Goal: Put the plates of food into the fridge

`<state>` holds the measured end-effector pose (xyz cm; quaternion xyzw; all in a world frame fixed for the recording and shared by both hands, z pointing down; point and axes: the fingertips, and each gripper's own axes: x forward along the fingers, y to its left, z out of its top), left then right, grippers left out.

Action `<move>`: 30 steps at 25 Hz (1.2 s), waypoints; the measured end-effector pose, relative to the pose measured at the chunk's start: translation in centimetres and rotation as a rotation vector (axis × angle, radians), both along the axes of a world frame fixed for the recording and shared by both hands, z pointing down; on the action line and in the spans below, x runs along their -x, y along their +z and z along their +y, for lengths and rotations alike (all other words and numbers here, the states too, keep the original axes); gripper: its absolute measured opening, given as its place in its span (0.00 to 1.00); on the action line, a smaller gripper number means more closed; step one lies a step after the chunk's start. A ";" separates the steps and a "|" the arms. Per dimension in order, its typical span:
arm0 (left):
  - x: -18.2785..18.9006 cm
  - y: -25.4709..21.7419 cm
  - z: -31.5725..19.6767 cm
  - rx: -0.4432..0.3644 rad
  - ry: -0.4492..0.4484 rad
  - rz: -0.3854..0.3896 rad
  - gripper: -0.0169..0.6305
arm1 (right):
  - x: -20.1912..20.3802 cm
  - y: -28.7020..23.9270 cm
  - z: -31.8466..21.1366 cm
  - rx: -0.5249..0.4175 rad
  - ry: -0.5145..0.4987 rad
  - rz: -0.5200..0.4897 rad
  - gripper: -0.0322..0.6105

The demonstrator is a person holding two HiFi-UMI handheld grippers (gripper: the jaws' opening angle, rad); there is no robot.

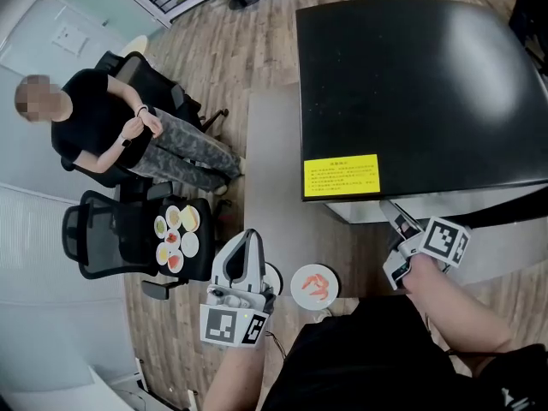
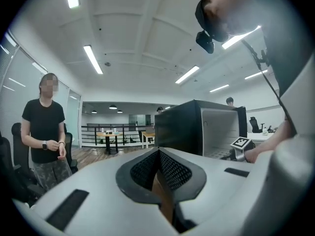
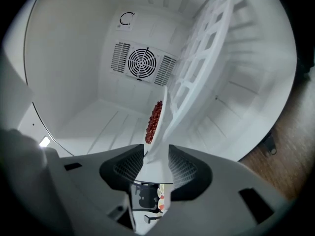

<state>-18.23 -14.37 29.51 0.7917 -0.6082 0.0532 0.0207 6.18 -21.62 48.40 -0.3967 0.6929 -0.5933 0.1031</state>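
The task is only getting under way. The right hand-held gripper [image 3: 157,154] is clamping the rim of a white plate [image 3: 160,132] and holding it inside the open fridge [image 1: 411,75], in front of the back-wall fan and just beside the white shelf [image 3: 202,68]. The plate is showing edge-on and does not look set down yet, so this first delivery is not finished.

That plate is carrying a small heap of red food [image 3: 154,119]. Apart from it, the fridge interior is showing no other dishes.

Well left of the fridge, about six plates [image 1: 175,238] of mixed food are sitting together on a black chair [image 1: 137,229], all yet to be moved. One more dish, the orange-food plate [image 1: 314,285], is lying low in front of the fridge; what it is resting on is unclear.

The left hand-held gripper [image 1: 248,240] is hanging just left of that dish, pointing past the fridge's side, its jaws together with nothing evident between them.
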 end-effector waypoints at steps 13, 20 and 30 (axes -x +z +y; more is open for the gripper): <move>6.2 -1.2 4.9 -0.049 0.037 0.034 0.03 | 2.9 -0.2 6.7 0.005 0.098 0.037 0.30; 10.9 -1.0 8.7 -0.059 0.076 0.064 0.03 | 6.4 -0.4 12.4 0.007 0.129 0.073 0.30; 15.8 0.1 14.0 -0.039 0.166 0.115 0.03 | 10.5 3.2 21.8 0.073 0.228 0.099 0.30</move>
